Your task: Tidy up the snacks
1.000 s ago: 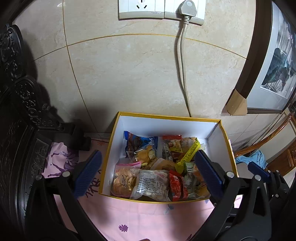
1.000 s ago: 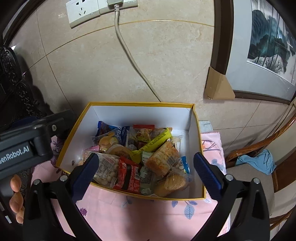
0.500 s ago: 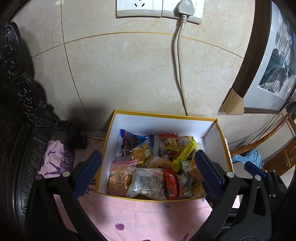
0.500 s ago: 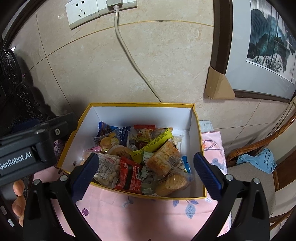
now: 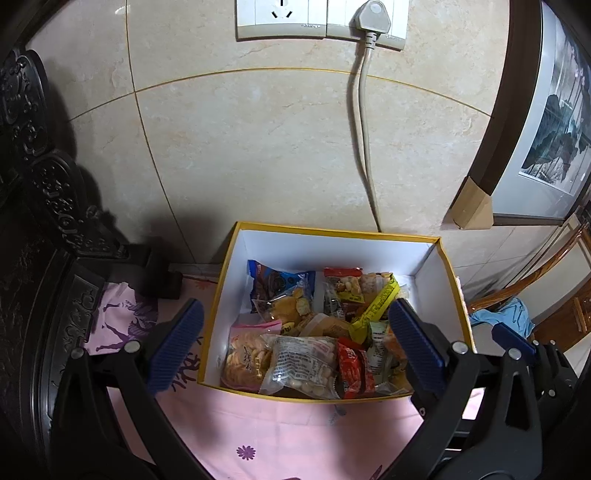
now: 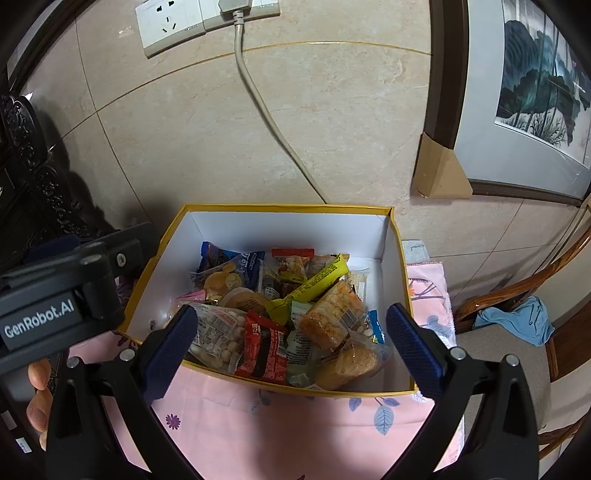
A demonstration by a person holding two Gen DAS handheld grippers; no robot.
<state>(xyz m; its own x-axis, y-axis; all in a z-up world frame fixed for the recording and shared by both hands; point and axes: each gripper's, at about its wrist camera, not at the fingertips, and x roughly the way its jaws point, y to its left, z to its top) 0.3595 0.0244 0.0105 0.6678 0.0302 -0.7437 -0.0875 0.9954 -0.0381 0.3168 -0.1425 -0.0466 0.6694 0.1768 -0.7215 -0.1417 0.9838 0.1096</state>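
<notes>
We look over a beige tiled wall (image 5: 258, 155) with a framed painting (image 6: 532, 92) leaning against it at the right. Below it the tabletop wears a pink flowered cloth (image 5: 280, 432), and on that cloth, close against the wall, sits a yellow-edged white box (image 5: 332, 243). The snacks are all inside the box, heaped toward its near side.

We hold our left hand-held gripper (image 5: 295, 343) above the cloth with its blue pads spread wide apart and nothing between them; the box's near edge shows in the gap. Our right hand-held gripper (image 6: 291, 350) hangs just beside it, jaws likewise wide apart and empty, framing the near packets. In the right wrist view the left tool's black body shows at the left edge, with fingers (image 6: 37, 391) wrapped under it.

In the heap we pick out a clear bag of pale round nuts (image 6: 218, 339) at the near left, a red packet (image 6: 264, 350) touching it, an orange crispy bar (image 6: 330, 317) lying over the middle, a yellow wrapper (image 6: 317, 280) slanting behind that, and a blue cookie pack (image 5: 277, 284) at the far left.

A white power cord (image 5: 364, 140) drops from the wall socket (image 5: 321, 18) down behind the box.
</notes>
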